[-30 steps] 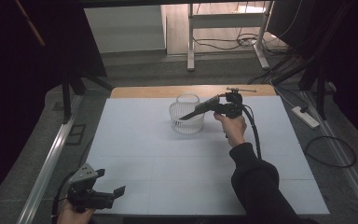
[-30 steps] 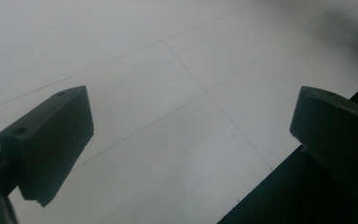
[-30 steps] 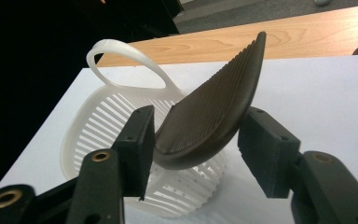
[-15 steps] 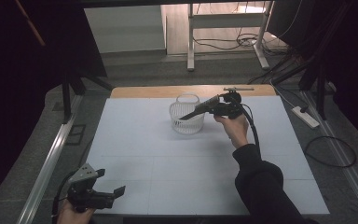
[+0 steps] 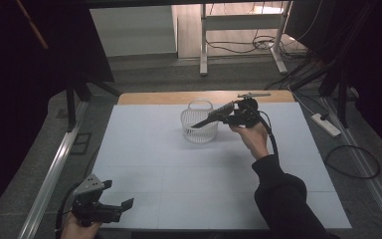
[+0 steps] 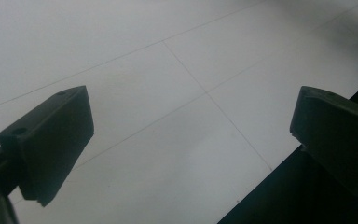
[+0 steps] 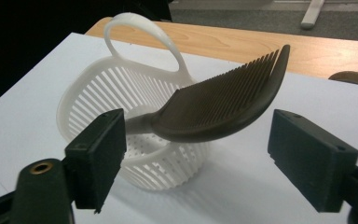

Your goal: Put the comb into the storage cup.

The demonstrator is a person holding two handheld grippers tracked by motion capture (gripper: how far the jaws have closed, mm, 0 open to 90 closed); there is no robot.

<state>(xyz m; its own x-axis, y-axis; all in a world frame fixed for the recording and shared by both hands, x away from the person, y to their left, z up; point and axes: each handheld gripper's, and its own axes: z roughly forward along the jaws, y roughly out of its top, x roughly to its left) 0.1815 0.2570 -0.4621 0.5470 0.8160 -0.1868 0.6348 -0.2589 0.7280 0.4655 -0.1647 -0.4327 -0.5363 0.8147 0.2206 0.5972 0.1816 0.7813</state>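
A white slatted plastic basket with a looped handle [image 5: 199, 125] stands on the far half of the white table sheet [image 5: 179, 184], just short of the strip of bare wooden tabletop [image 5: 169, 97] at the far edge. A dark brown plastic comb with a thin tapered handle [image 7: 223, 105] leans in it: the handle end goes down inside the basket, and the toothed head sticks out over the near rim, tilted up and away. In the high view the comb [image 5: 213, 115] reaches from inside the basket toward the right gripper [image 5: 229, 115], which a hand in a dark sleeve holds just right of the basket, pointing at it.

In the right gripper view the two black jaws stand apart on either side of the comb's head, with clear gaps between each pad and the comb. They have just been opening, and the comb lies between them but is not pressed; it seems to rest on the basket rim alone, though the exact contact point is hidden behind the head.

The left gripper [image 5: 117, 208] is held low at the near left corner of the sheet, well apart from the basket. In the left gripper view its jaws are spread wide with nothing between them, over the sheet's faint seam lines and its dark near edge.
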